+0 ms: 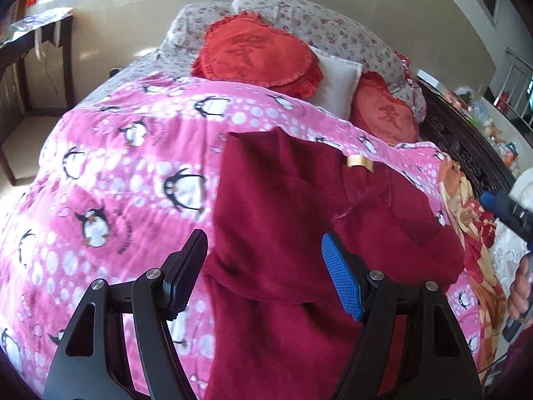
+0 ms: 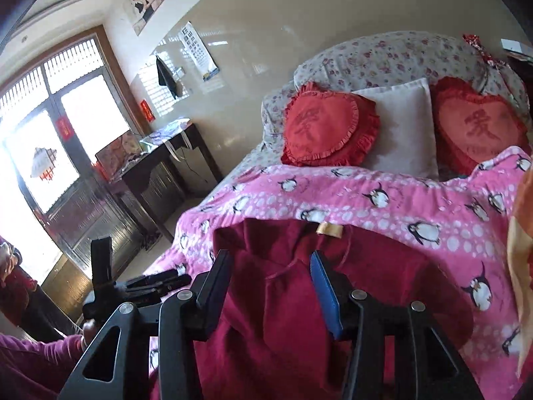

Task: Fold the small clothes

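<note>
A dark red garment [image 1: 299,233] with a gold neck label [image 1: 359,162] lies partly folded on the pink penguin blanket [image 1: 116,183]. My left gripper [image 1: 263,243] is open and empty, hovering over the garment's near left part. In the right wrist view the same garment [image 2: 283,300] and label [image 2: 329,230] lie ahead. My right gripper [image 2: 271,263] is open and empty just above the garment's near edge. The right gripper also shows at the right edge of the left wrist view [image 1: 506,210]; the left gripper shows at the lower left of the right wrist view [image 2: 153,283].
Two red heart cushions [image 2: 326,123] [image 2: 479,126] and a white pillow [image 2: 403,126] lie at the bed's head. An orange patterned cloth [image 1: 466,206] lies right of the garment. A dark desk [image 2: 160,166] stands left of the bed; a carved headboard [image 1: 466,153] runs on the right.
</note>
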Motion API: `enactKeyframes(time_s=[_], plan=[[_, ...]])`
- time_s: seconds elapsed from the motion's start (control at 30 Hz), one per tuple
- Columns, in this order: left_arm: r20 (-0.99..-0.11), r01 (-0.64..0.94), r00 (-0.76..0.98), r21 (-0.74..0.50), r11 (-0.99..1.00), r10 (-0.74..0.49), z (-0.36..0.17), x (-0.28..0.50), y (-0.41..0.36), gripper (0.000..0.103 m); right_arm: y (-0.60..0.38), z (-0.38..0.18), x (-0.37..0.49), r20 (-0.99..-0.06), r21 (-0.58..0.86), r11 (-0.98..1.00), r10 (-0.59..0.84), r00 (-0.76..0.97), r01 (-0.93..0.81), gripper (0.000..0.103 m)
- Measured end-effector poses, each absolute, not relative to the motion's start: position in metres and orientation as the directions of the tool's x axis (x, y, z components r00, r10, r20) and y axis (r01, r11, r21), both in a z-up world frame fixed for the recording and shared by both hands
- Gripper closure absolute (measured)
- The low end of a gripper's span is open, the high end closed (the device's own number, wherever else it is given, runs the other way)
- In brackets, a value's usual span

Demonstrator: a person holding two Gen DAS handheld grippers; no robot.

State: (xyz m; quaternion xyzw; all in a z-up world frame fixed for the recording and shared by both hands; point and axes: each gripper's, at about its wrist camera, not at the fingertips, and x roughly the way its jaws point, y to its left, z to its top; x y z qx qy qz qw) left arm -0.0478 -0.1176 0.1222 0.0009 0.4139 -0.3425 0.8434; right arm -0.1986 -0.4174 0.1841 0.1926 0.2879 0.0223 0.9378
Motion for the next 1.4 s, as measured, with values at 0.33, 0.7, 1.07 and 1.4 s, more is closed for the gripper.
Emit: enactKeyframes(time_s=[0.33, 0.7, 1.07, 1.4], plan=[[-0.729, 0.784, 0.311, -0.166, 0.598, -0.61, 0.105, -0.051, -0.231, 0.031, -0.426, 0.137, -0.249, -0.59, 0.384, 0.909, 0.108, 0.8, 0.16, 0.056], [-0.781, 0.783, 0.236, -0.199, 0.59, -0.578, 0.091, -0.038, -0.271, 0.1, -0.465, 0.11, -0.296, -0.591, 0.473, 0.83, 0.052, 0.805, 0.294, 0.056], [-0.661, 0.57, 0.478, -0.268, 0.777, -0.579, 0.165, 0.009, -0.17, 0.1, -0.463, 0.111, -0.286, -0.646, 0.319, 0.87, -0.091, 0.758, 0.376, 0.056], [-0.751, 0.669, 0.37, -0.192, 0.718, -0.546, 0.125, -0.01, -0.183, 0.095, -0.436, 0.083, -0.265, -0.751, 0.035, 0.939, -0.201, 0.628, 0.342, 0.055]])
